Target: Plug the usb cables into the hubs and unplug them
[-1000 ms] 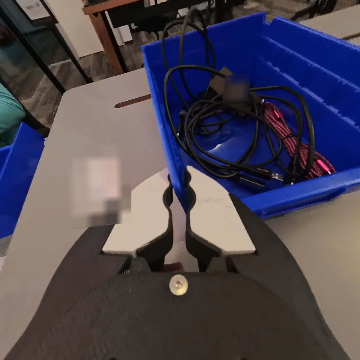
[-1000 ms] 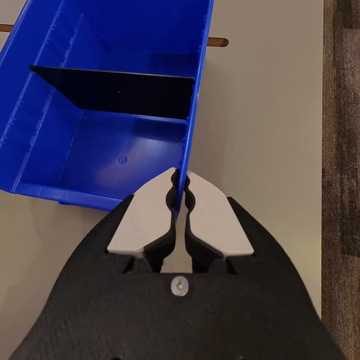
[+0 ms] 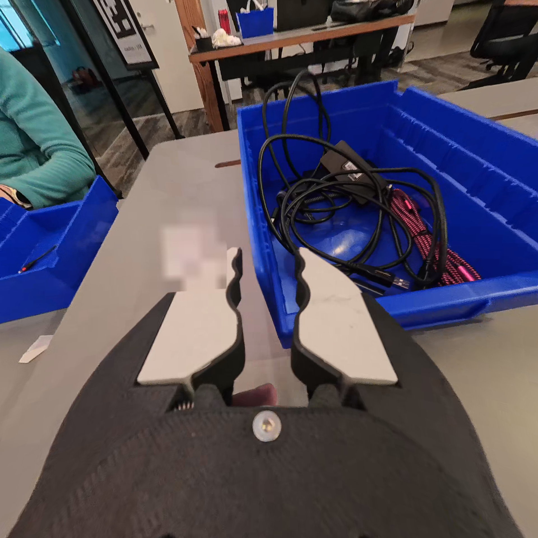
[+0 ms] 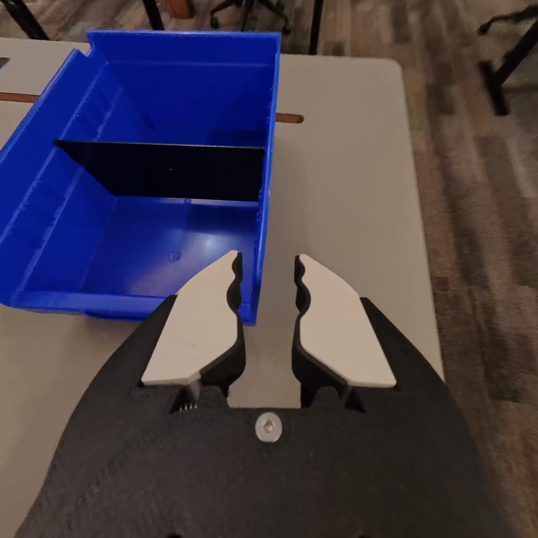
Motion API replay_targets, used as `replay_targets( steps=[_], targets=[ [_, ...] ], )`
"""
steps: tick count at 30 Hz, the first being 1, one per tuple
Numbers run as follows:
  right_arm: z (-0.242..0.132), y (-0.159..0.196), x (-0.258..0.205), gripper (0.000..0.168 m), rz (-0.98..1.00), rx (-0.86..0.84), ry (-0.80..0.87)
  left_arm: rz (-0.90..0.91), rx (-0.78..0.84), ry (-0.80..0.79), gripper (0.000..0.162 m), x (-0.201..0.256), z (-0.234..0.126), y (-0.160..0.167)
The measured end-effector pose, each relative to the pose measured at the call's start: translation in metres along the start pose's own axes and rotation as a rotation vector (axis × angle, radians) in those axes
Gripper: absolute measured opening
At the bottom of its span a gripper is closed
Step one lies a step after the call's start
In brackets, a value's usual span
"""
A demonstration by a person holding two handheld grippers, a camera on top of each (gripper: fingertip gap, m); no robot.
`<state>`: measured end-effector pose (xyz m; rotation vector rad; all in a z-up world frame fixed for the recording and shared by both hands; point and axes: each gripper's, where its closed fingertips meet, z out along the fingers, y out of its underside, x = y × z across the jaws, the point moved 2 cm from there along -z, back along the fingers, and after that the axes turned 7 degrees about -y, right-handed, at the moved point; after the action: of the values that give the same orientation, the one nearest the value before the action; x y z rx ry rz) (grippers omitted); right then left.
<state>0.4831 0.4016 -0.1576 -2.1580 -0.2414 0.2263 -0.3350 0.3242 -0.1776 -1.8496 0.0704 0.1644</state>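
In the left wrist view a blue bin (image 3: 436, 300) holds a tangle of black USB cables (image 3: 349, 203), a black hub (image 3: 349, 171) and a pink braided cable (image 3: 422, 238). My left gripper (image 3: 267, 253) is open, raised over the bin's near left corner, with the left wall between its fingers and not gripped. In the right wrist view a blue bin (image 4: 262, 203) shows a black divider (image 4: 174, 171) and no contents. My right gripper (image 4: 267, 259) is open above its near right corner, the right wall between the fingers and free of them.
Another blue bin (image 3: 72, 247) stands at the left with a thin wire in it, and a person's teal sleeve (image 3: 37, 151) is behind it. A white paper scrap (image 3: 35, 349) lies on the grey table (image 3: 174, 189). The table's right edge (image 4: 422, 233) drops to carpet.
Both grippers were shut on the bin walls and have opened, letting go. Both have lifted and pulled back a little.
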Motion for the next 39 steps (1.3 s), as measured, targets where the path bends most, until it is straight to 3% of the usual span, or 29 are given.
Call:
replay_targets(
  steps=[1,4,7,10,15,20,25,39],
  targets=[
    [-0.008,-0.003,-0.004,0.036,-0.034,0.024,0.025,0.005,0.020,-0.004,0.037,0.000,-0.003,-0.003],
    [-0.029,-0.013,-0.042,0.028,-0.165,0.095,-0.003,0.049,0.059,-0.064,0.037,-0.005,-0.018,-0.008],
    [-0.042,-0.019,-0.122,0.009,-0.418,0.174,-0.182,0.121,0.139,-0.088,0.010,0.005,-0.043,-0.019],
    [-0.046,-0.009,-0.201,0.000,-0.625,0.199,-0.328,0.172,0.191,-0.056,0.000,0.028,-0.063,-0.024],
    [-0.033,0.011,-0.317,0.000,-0.659,0.237,-0.631,0.280,0.241,0.123,0.000,0.091,-0.079,-0.022],
    [0.003,0.022,-0.392,0.002,-0.667,0.244,-0.783,0.301,0.243,0.215,0.008,0.137,-0.074,-0.009],
    [0.038,0.041,-0.421,0.005,-0.667,0.175,-0.845,0.372,0.252,0.230,0.016,0.153,-0.069,-0.001],
    [0.043,0.047,-0.403,0.007,-0.586,0.208,-0.874,0.360,0.269,0.222,0.021,0.152,-0.066,-0.001]
  ],
)
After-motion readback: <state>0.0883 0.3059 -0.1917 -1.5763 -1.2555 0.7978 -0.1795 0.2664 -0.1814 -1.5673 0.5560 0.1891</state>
